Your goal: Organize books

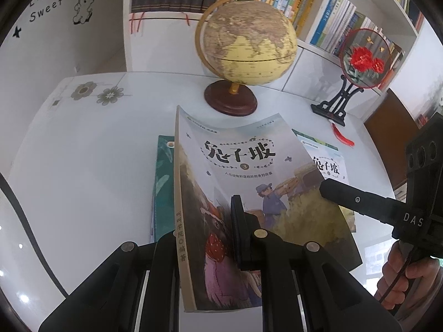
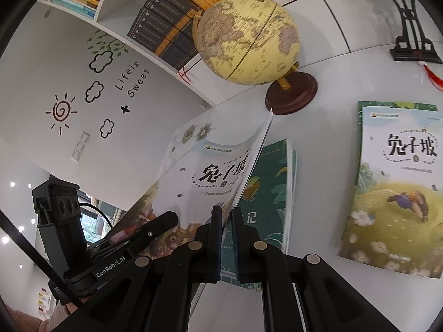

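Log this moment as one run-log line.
left gripper: shut on lifted book | right gripper: shut on same book | green book: flat on table

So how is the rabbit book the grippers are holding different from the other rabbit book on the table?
The held book is lifted and tilted off the white table, clamped by the left gripper and right gripper; the other rabbit book lies flat, on top of a green book. The held cover shows a figure in blue beside crates; the flat one shows a yellow-green meadow. Both carry the same large black title.
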Tool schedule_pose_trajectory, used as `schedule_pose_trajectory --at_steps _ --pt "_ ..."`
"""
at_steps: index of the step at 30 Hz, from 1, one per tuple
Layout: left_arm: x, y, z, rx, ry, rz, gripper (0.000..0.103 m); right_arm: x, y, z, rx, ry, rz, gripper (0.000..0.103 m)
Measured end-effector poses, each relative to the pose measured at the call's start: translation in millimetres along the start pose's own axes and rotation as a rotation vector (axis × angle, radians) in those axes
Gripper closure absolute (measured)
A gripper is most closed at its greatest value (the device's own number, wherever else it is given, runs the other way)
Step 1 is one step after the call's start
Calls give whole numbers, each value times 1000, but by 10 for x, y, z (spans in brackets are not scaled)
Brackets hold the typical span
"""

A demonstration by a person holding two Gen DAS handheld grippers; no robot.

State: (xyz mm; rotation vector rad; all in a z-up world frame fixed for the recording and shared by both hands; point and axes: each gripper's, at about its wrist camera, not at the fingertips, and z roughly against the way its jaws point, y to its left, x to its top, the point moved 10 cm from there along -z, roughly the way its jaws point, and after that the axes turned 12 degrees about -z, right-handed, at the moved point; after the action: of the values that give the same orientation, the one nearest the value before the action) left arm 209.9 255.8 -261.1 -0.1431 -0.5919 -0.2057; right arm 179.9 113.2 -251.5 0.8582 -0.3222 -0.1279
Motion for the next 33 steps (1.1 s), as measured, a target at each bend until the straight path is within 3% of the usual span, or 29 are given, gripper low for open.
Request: schedule_pose_trajectory --at_steps 11,23,33 --pt "-95 170 -166 -34 16 25 90 42 69 -226 -34 1 12 96" --pt "-209 132 -347 -70 57 22 89 42 -178 -356 -81 28 -54 96" --pt "-325 199 -447 -49 96 32 87 -66 -368 -524 -132 85 -87 96"
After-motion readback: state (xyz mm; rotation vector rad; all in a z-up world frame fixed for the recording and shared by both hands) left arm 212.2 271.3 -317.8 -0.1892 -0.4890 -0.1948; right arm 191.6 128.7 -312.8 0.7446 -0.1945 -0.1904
